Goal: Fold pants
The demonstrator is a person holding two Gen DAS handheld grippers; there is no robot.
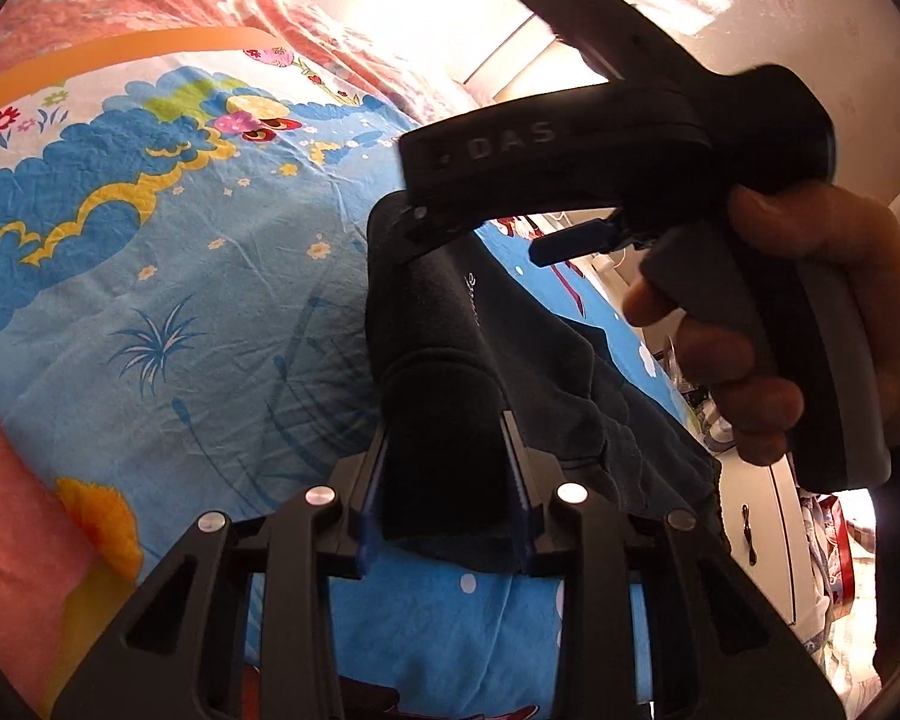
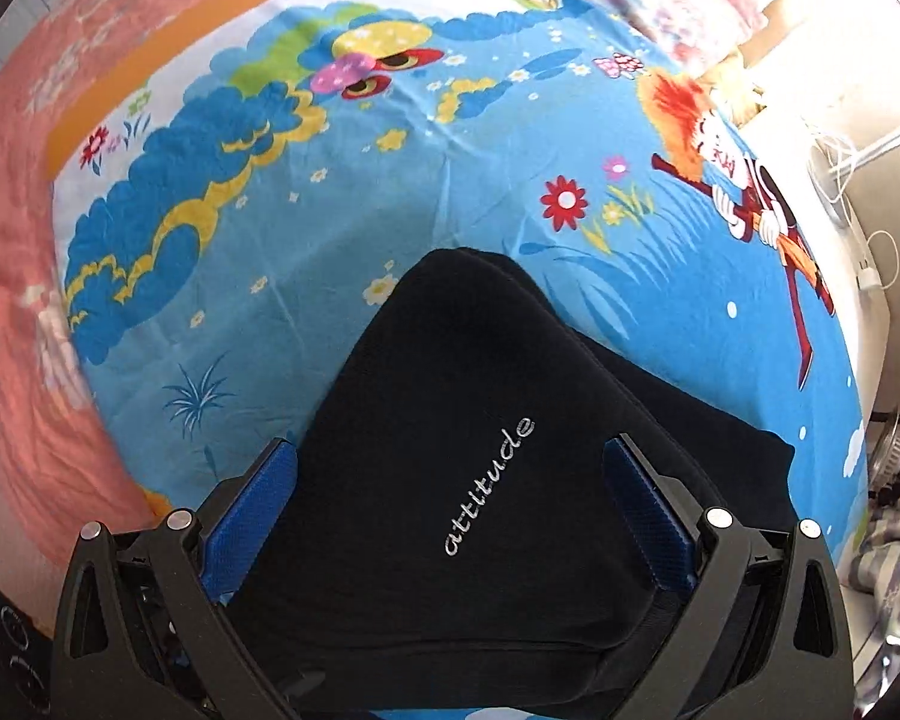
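Black knit, the pants [image 2: 462, 420] lie in a folded bundle on the sheet [image 2: 330, 228], a blue cartoon print spread over the bed, with silver "attitude" lettering [image 2: 489, 486] facing up. My left gripper [image 1: 447, 468] is clamped on a thick fold of them, the cloth filling the gap between its blue-edged fingers [image 1: 371, 480]. In the left view my right gripper [image 1: 414, 228] pinches the far upper edge of the same bundle. In its own view its fingers [image 2: 648, 498] stand wide with cloth bulging between, so I cannot tell how firmly it bites. My hand [image 1: 810, 324] wraps its handle. A pink blanket [image 2: 24, 276] borders the sheet.
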